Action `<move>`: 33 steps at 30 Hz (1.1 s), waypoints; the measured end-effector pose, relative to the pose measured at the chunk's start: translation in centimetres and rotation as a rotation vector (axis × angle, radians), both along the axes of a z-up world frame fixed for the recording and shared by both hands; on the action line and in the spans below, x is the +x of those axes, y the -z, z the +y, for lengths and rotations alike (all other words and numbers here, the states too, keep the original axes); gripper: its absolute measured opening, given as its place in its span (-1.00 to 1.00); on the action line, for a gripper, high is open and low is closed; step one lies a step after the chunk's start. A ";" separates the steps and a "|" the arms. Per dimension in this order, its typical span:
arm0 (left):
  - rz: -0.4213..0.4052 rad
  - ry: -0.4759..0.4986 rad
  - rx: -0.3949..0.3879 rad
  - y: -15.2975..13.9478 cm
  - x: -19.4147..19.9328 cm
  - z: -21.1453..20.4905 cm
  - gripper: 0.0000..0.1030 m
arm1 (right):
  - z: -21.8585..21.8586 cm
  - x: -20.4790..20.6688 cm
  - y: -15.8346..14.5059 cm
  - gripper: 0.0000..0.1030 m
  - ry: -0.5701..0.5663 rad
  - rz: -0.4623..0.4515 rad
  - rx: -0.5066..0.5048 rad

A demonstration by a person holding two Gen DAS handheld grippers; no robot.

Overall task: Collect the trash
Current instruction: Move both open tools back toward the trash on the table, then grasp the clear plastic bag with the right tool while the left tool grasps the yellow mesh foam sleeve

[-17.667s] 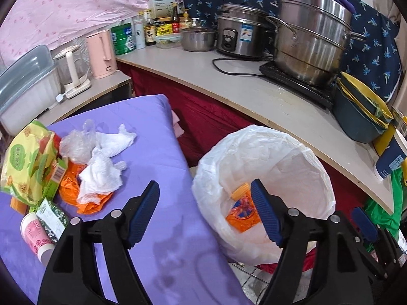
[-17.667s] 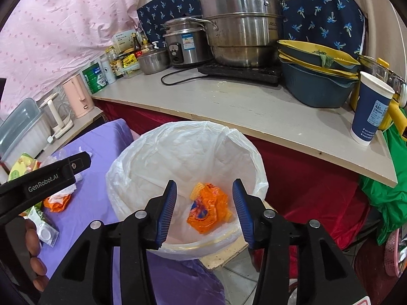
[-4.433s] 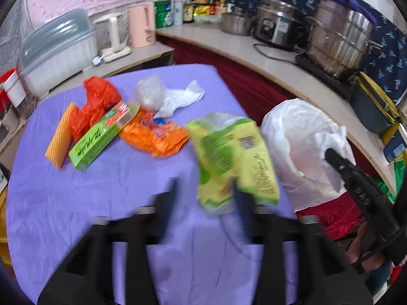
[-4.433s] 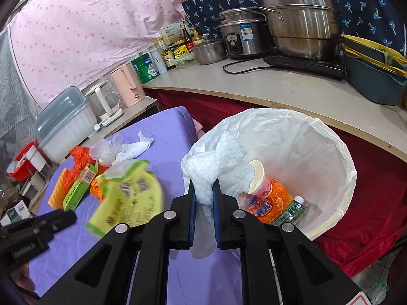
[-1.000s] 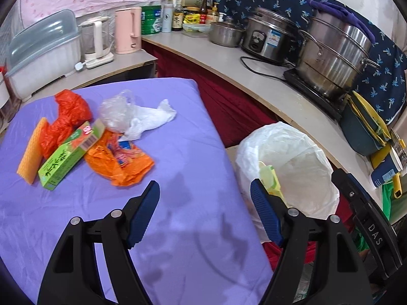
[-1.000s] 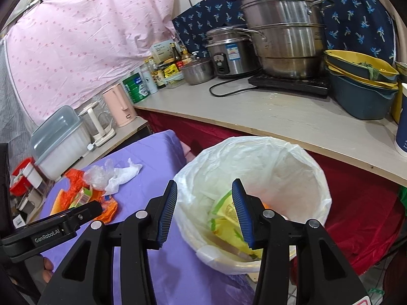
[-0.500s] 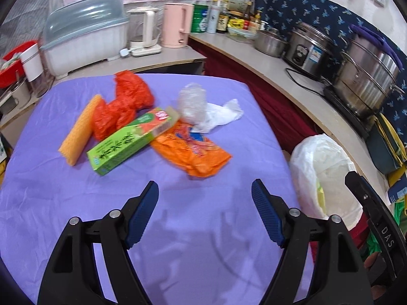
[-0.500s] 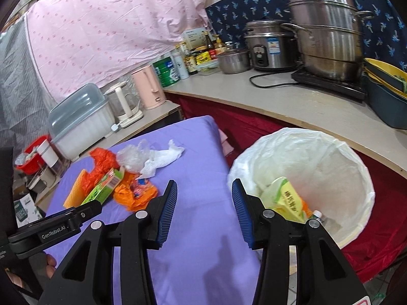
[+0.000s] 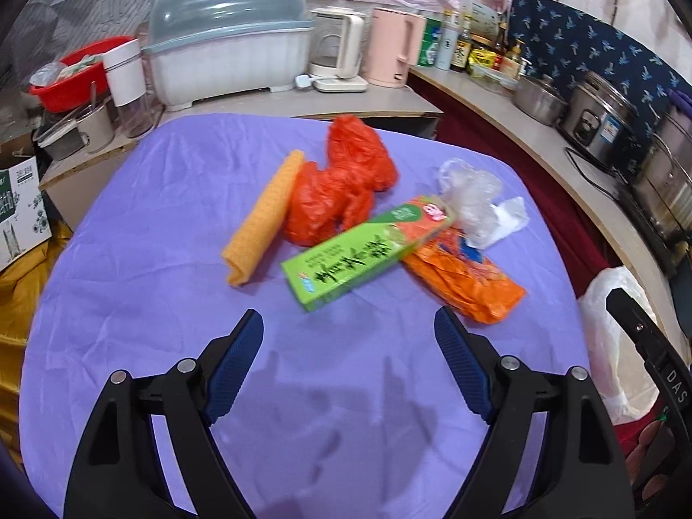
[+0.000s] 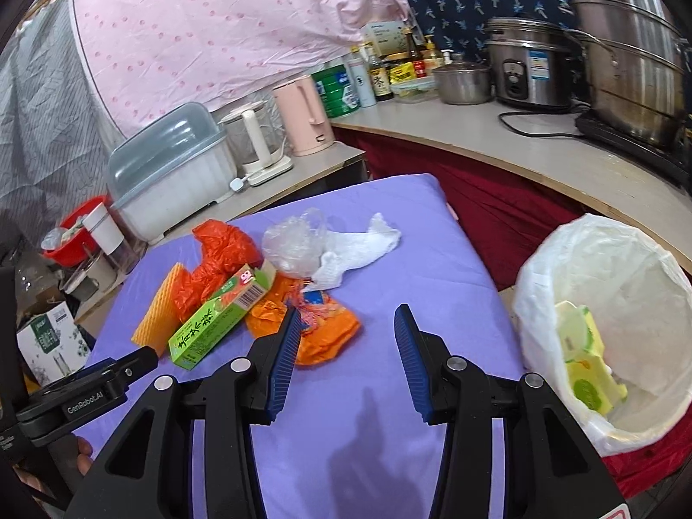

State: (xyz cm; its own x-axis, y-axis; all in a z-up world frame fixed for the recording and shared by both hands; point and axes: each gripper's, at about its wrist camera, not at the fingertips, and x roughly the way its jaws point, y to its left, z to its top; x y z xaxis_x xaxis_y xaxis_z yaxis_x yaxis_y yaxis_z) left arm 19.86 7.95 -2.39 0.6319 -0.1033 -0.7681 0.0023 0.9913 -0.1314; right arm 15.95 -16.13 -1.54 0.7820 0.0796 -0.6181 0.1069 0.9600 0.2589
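A pile of trash lies on the purple table [image 9: 164,302]: a green box [image 9: 367,255], an orange wrapper [image 9: 467,279], a red plastic bag [image 9: 346,181], an orange ribbed cloth [image 9: 259,225] and a clear bag [image 9: 471,186]. In the right wrist view a white tissue [image 10: 359,246] lies beside the clear bag [image 10: 294,238]. My left gripper [image 9: 348,315] hangs just short of the green box, its jaws opening with nothing between them. My right gripper [image 10: 348,311] is open and empty beside the orange wrapper [image 10: 320,324]. The white-lined bin [image 10: 605,324] at the right holds a yellow-green packet [image 10: 584,367].
A counter [image 10: 540,164] with a rice cooker [image 10: 527,69], steel pots, bottles and a pink kettle [image 10: 305,116] runs behind the table. A lidded dish rack [image 9: 225,43] and a red bowl [image 9: 73,73] stand at the far left. A cardboard box [image 9: 21,212] sits below the table's left edge.
Both views have swung left, away from the bin and toward the trash pile, which now lies right ahead of the fingers. The left jaws stand a little wider.
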 end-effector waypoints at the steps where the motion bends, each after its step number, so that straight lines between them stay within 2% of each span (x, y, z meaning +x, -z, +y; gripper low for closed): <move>1: 0.001 -0.009 -0.001 0.1 0.3 0.7 0.51 | 0.7 0.8 0.1 -0.15 -0.011 0.002 -0.002; 7: 0.002 -0.054 0.005 0.8 2.0 3.4 0.59 | 2.9 4.1 0.7 -0.15 -0.043 0.009 0.001; 13: 0.009 -0.086 -0.005 1.3 3.7 5.3 0.59 | 4.2 7.7 1.3 -0.04 -0.048 0.011 0.016; 23: 0.032 -0.095 -0.006 2.8 6.2 6.3 0.60 | 5.2 12.2 2.9 0.27 -0.040 0.035 0.027; 33: 0.058 -0.085 0.000 4.5 8.4 6.1 0.54 | 5.7 15.1 4.7 0.28 -0.029 0.071 0.016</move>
State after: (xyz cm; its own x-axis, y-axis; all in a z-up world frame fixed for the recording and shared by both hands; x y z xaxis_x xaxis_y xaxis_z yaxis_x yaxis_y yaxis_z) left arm 28.28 14.06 -6.93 0.5926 -0.0511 -0.8039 -0.0898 0.9876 -0.1290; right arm 31.00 -10.42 -6.25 0.7334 0.1123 -0.6705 0.0974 0.9587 0.2671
